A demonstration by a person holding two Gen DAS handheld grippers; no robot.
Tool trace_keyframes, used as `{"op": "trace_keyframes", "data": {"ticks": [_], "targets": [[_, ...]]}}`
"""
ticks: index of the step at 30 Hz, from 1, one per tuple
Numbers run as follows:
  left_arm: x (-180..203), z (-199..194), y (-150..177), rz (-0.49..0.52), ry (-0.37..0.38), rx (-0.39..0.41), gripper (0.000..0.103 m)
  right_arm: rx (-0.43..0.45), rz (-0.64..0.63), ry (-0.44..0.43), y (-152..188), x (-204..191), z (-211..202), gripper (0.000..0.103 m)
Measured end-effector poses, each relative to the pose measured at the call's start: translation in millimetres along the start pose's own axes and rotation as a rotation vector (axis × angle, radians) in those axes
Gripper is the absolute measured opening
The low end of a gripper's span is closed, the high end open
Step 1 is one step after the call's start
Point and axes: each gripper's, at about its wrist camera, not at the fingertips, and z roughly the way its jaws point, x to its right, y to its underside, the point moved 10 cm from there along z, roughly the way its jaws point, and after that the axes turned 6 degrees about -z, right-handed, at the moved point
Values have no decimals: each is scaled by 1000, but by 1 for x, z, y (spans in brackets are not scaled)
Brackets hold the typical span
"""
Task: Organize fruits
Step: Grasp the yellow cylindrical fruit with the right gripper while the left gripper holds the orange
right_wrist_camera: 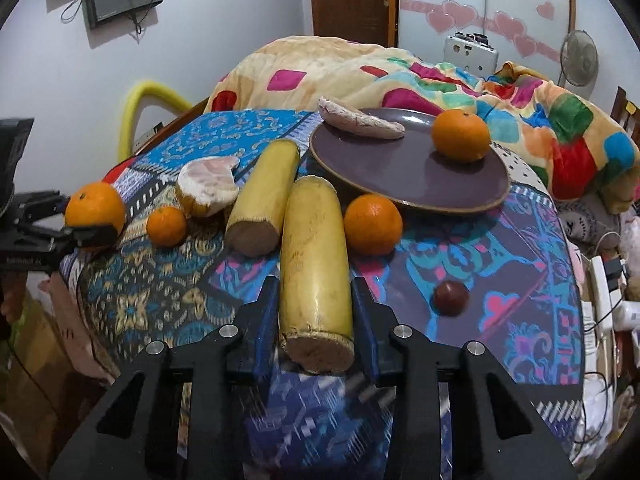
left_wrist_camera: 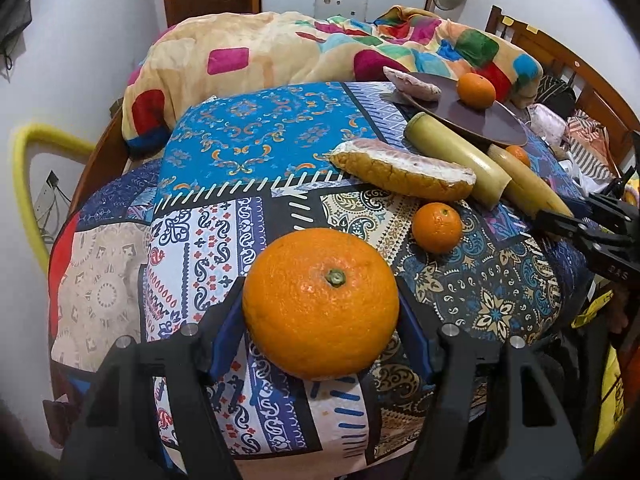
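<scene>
My left gripper (left_wrist_camera: pixel 320 312) is shut on a large orange (left_wrist_camera: pixel 320 304), which also shows at the far left of the right wrist view (right_wrist_camera: pixel 95 209). My right gripper (right_wrist_camera: pixel 316 312) is shut on a yellow banana-like piece (right_wrist_camera: pixel 314 268), seen in the left wrist view too (left_wrist_camera: pixel 532 188). A second yellow piece (right_wrist_camera: pixel 264 200) lies beside it. A purple plate (right_wrist_camera: pixel 400 168) holds an orange (right_wrist_camera: pixel 461 134) and a pomelo slice (right_wrist_camera: pixel 360 120). Loose on the cloth are a small orange (right_wrist_camera: pixel 166 226), a medium orange (right_wrist_camera: pixel 373 224), a pomelo wedge (right_wrist_camera: pixel 208 188) and a dark red fruit (right_wrist_camera: pixel 451 297).
The patterned cloth (left_wrist_camera: pixel 256 148) covers a raised surface beside a bed with a colourful blanket (left_wrist_camera: pixel 280 44). A yellow tube frame (left_wrist_camera: pixel 28 176) stands at the left. Clutter and cables (right_wrist_camera: pixel 604 292) lie off the right edge. A fan (right_wrist_camera: pixel 578 60) stands behind.
</scene>
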Motion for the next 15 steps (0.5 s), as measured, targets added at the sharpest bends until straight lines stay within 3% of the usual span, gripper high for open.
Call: {"op": "trace_keyframes", "data": {"ticks": [5,15], "targets": [[2,3,-3,15,-10,22,69,-24,18,-23,10,3,-11,33],[-1,6,-8,-5,6,39,69,-33,8,-17,-8,1,20,35]]}}
